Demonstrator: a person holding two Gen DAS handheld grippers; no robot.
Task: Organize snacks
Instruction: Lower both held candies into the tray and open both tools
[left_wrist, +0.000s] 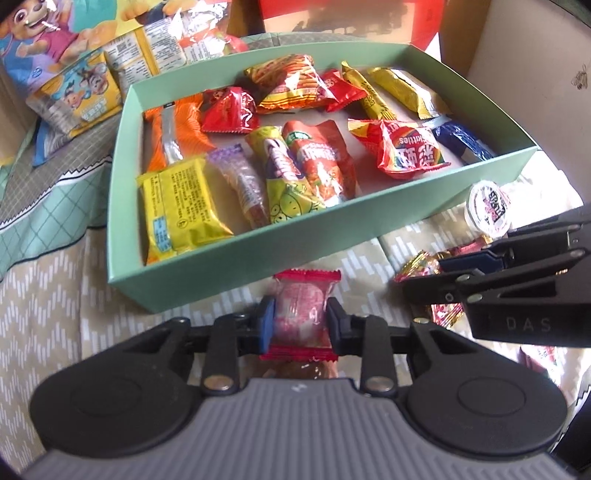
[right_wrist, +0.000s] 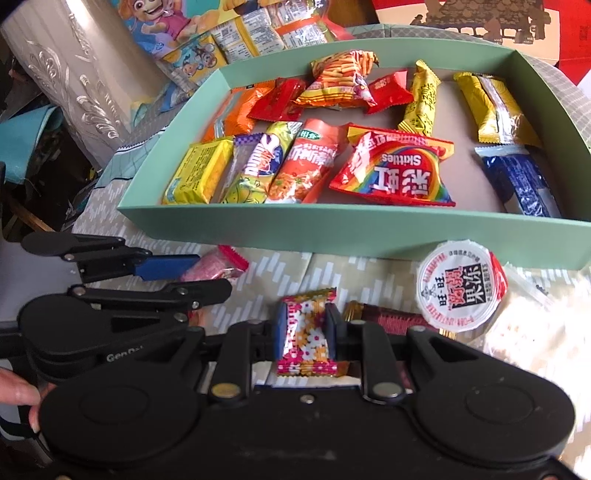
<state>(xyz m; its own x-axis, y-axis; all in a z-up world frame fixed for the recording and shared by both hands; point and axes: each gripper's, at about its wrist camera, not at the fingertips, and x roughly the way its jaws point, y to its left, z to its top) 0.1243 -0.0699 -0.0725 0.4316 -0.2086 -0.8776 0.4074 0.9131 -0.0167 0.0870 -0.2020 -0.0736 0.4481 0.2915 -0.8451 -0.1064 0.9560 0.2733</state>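
The left gripper (left_wrist: 300, 321) pinches a pink candy in a red-edged clear wrapper (left_wrist: 302, 310), its pads pressed against both sides, just in front of the green box (left_wrist: 236, 258) of snacks. Beside it, the right gripper (right_wrist: 307, 332) is clamped on a flower-patterned candy (right_wrist: 306, 332), near the sealed jelly cup (right_wrist: 458, 288) on the patterned cloth (right_wrist: 280, 266).

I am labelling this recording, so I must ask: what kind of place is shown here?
Probably a home, on a table or bed: a patterned cloth lies under a green box of snacks, and a cartoon snack bag lies behind.
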